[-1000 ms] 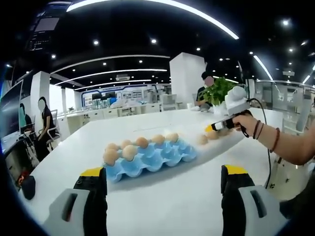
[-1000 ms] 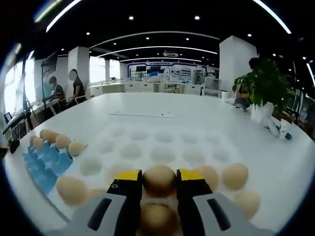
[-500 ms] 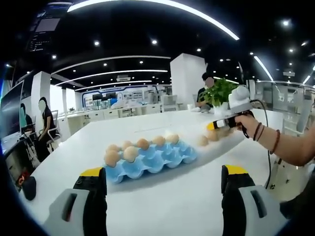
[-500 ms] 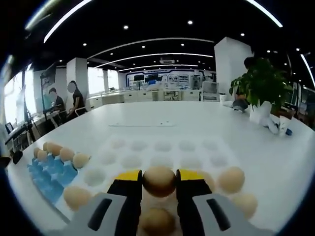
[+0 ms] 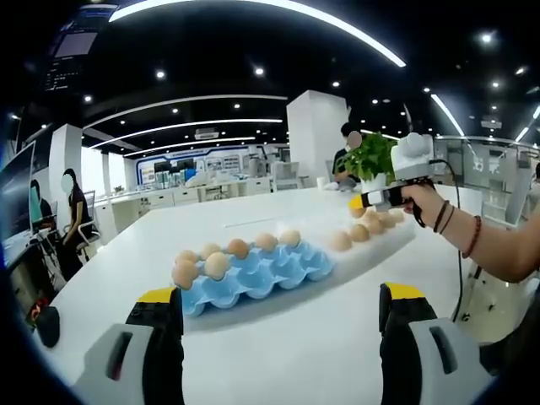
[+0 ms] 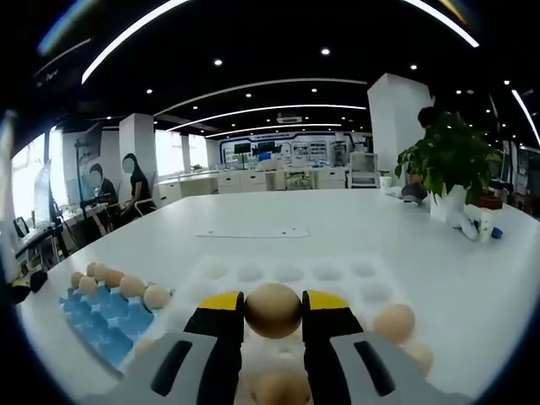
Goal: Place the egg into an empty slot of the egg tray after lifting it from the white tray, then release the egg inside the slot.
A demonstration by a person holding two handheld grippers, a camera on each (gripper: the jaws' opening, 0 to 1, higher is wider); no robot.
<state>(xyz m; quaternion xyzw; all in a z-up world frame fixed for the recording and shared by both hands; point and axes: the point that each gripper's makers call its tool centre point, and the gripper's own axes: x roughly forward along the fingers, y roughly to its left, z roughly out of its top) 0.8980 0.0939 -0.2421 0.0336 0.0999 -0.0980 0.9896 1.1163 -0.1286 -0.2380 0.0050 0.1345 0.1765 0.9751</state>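
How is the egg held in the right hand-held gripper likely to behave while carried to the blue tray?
The egg is pinched at its sides by the right hand-held gripper, so its smooth curved shell could probably slip or rotate. It looks thin-shelled, likely fragile under a harder squeeze. Once released over the blue egg tray, it should settle rather than roll.

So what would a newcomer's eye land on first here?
Probably the brown egg clamped in the right tongs, held above the white tray. Next, the blue egg tray on the table, eggs along its far row, with the left tongs wide open in front of it.
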